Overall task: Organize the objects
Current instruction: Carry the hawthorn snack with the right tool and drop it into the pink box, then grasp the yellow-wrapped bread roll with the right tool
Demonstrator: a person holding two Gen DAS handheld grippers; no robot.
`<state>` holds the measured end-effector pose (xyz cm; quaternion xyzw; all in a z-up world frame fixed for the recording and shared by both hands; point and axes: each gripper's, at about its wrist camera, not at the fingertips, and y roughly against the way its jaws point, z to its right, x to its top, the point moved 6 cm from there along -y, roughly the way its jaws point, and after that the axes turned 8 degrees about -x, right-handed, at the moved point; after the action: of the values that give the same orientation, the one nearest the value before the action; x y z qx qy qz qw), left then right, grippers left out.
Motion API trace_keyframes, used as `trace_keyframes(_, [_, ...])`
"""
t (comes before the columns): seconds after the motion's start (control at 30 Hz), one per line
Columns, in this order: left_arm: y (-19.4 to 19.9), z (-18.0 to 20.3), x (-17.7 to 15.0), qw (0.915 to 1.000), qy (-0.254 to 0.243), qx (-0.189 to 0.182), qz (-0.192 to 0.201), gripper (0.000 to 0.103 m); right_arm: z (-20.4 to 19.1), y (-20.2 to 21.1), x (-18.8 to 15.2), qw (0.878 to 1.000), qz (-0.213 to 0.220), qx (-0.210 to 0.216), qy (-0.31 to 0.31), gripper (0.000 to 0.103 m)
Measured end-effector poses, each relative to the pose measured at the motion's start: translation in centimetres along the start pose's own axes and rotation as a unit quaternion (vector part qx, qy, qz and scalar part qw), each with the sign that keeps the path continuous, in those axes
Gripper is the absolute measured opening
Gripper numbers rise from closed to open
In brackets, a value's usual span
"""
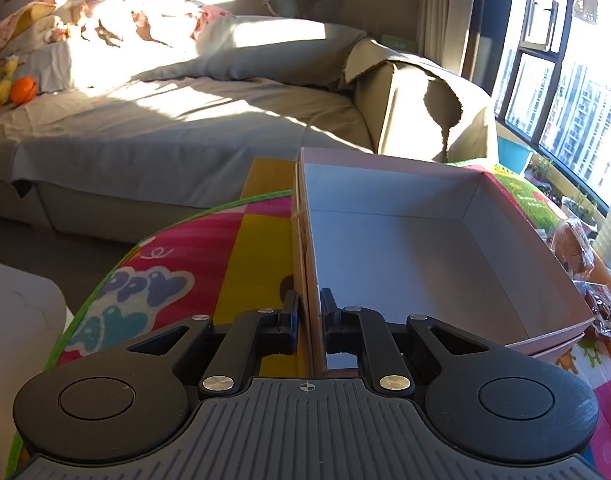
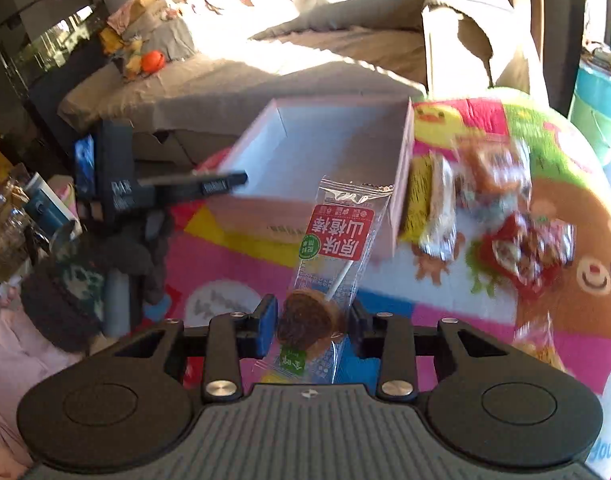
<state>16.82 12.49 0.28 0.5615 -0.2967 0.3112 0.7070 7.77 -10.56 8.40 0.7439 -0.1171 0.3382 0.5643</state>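
An open pink box (image 1: 385, 168) with a white, empty inside stands on the colourful play mat (image 1: 177, 272). My left gripper (image 1: 310, 316) is shut on the box's near left wall, one finger outside and one inside. In the right wrist view the box (image 2: 325, 148) lies ahead. My right gripper (image 2: 311, 328) is shut on a clear-wrapped lollipop snack (image 2: 309, 322) with a red label, its brown disc between the pads and its wrapper pointing toward the box. The snack hangs above the mat. The left gripper's fingers (image 2: 225, 179) show at the box's left wall.
Several wrapped snacks (image 2: 501, 208) lie blurred on the mat right of the box, also visible as snacks (image 1: 573, 248) in the left wrist view. A sheet-covered sofa (image 1: 165, 120) stands behind the mat. A dark knitted sleeve (image 2: 65, 300) is at left. Windows (image 1: 565, 80) are at right.
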Motion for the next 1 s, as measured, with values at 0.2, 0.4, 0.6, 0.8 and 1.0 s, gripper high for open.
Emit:
trace_keyframes(0.2, [0.0,0.1,0.1,1.0,-0.002,0.005,-0.003,0.012,-2.8,-2.6,11.9,0.995,0.082,0.049,-0.026,0.064])
trace_keyframes(0.4, [0.1,0.2,0.0,0.9999,-0.006,0.008,0.0,0.012,-1.4,-5.4,13.4,0.996,0.083,0.011,-0.041,0.074])
trace_keyframes(0.6, [0.1,0.2,-0.1,0.9999,-0.006,0.01,0.003,0.012,5.5,-2.8,7.4,0.989,0.104,-0.094,-0.039,0.085])
trace_keyframes(0.8, [0.1,0.2,-0.1,0.9999,-0.004,0.009,0.005,0.012,8.7,-2.6,2.0,0.984,0.076,-0.159,-0.012,0.086])
trace_keyframes(1.0, [0.1,0.1,-0.1,1.0,-0.004,0.006,0.002,0.012,8.2,-3.4,1.1,0.987,0.063,-0.148,0.013,0.097])
